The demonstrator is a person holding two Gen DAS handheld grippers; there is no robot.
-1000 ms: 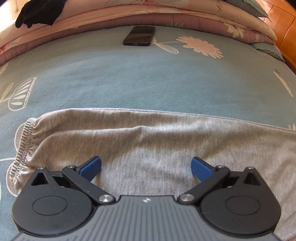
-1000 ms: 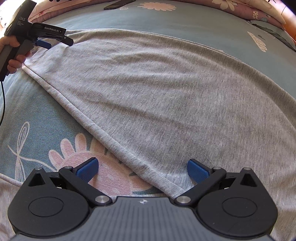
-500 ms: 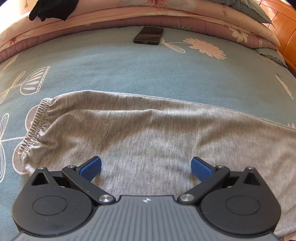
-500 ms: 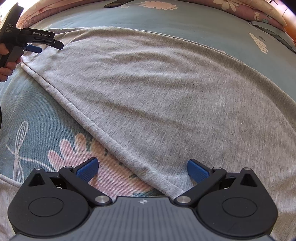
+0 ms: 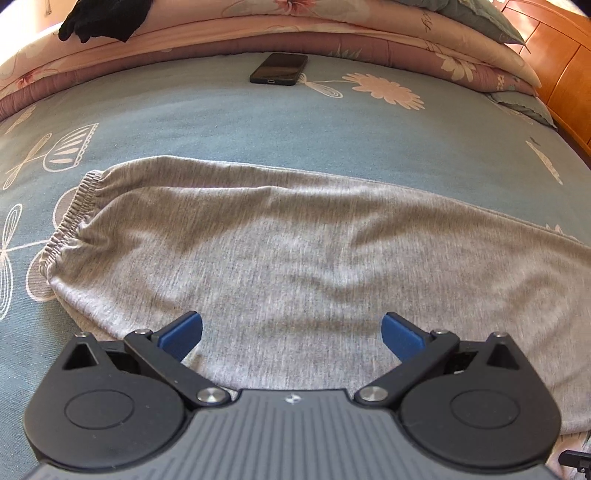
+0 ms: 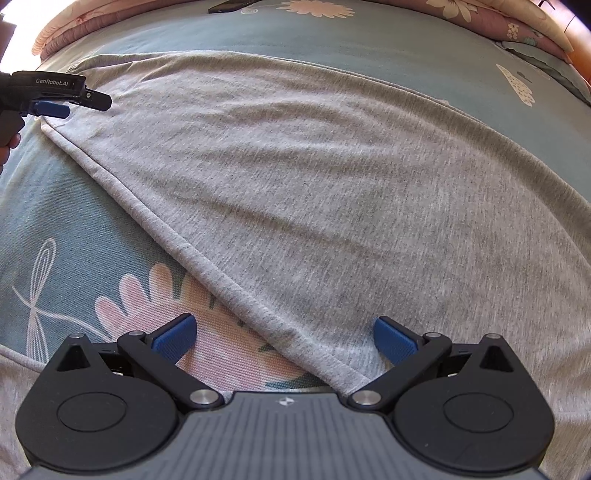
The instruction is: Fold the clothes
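While the grey garment lies spread flat across the near half of the bed, neither tool has hold of it, so I judge the work to be at the point between smoothing the cloth out and taking the first fold. The left hand-held gripper hovers just above the cloth near its elastic cuff, towards the bed's left edge, with its blue pads wide apart and nothing between them. The right hand-held gripper is likewise spread open and empty, straddling the long hemmed edge that runs diagonally over the flowered sheet. In the right wrist view the left tool shows at the far end of that same edge.

The next move, as I read it, calls for each tool to drop onto the hem, pinch it at both ends, and carry it over evenly so the fabric does not bunch.

Compared with a second ago, the left tool has pulled back and risen: more of the cuff and the sheet beside it now shows. The right one has hardly shifted. A phone rests well apart, near the pillows.
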